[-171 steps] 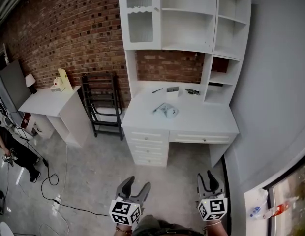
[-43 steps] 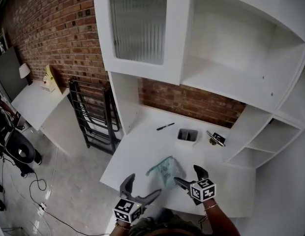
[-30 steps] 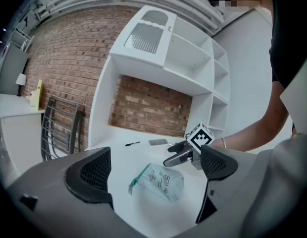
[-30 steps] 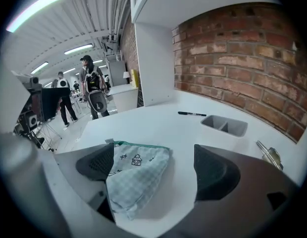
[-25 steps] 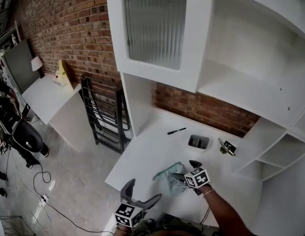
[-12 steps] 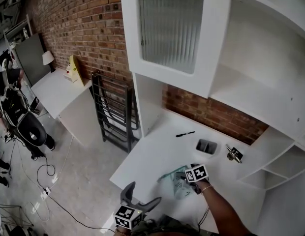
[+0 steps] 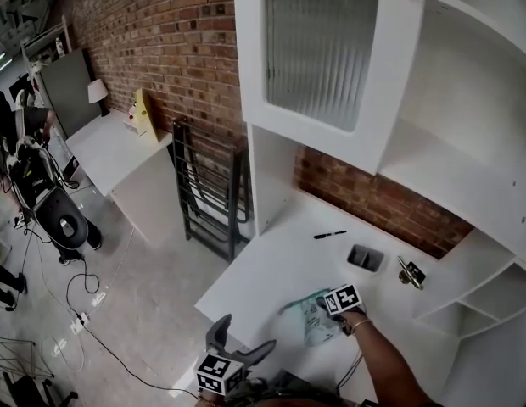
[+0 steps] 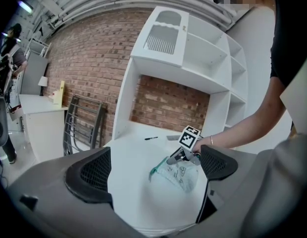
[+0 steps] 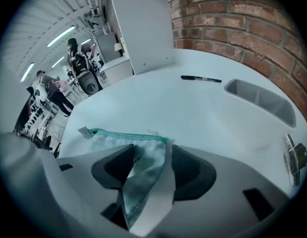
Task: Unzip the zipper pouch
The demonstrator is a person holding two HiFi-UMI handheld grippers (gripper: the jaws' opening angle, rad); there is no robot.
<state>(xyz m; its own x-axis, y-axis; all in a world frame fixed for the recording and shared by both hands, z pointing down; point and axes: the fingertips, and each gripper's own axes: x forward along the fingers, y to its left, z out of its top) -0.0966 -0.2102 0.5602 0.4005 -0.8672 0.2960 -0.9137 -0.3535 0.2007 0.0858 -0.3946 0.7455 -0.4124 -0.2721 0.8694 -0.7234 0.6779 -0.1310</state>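
A clear zipper pouch [image 7: 312,322] with a teal zipper edge lies near the front of the white desk [image 7: 263,270]. My right gripper [image 7: 328,311] points steeply down at the pouch's right end. In the right gripper view the pouch [image 9: 119,138] is bunched into a fold between the right gripper [image 9: 148,155] jaws, which have just been closing and press on it. My left gripper [image 7: 243,348] hangs open in front of the desk's front edge, well short of the pouch. In the left gripper view the pouch [image 8: 178,173] and the right gripper [image 8: 176,157] show between wide jaws.
Farther back on the desk lie a black pen [image 7: 330,235], a small grey tray [image 7: 366,259] and a metal clip [image 7: 411,272]. A black folding rack [image 7: 208,189] and a white side table [image 7: 119,147] stand left of the desk. A person [image 7: 8,142] stands at far left.
My right gripper has come down onto the pouch's right end and its jaws have narrowed around the fabric. The left gripper stays low at the desk's front.
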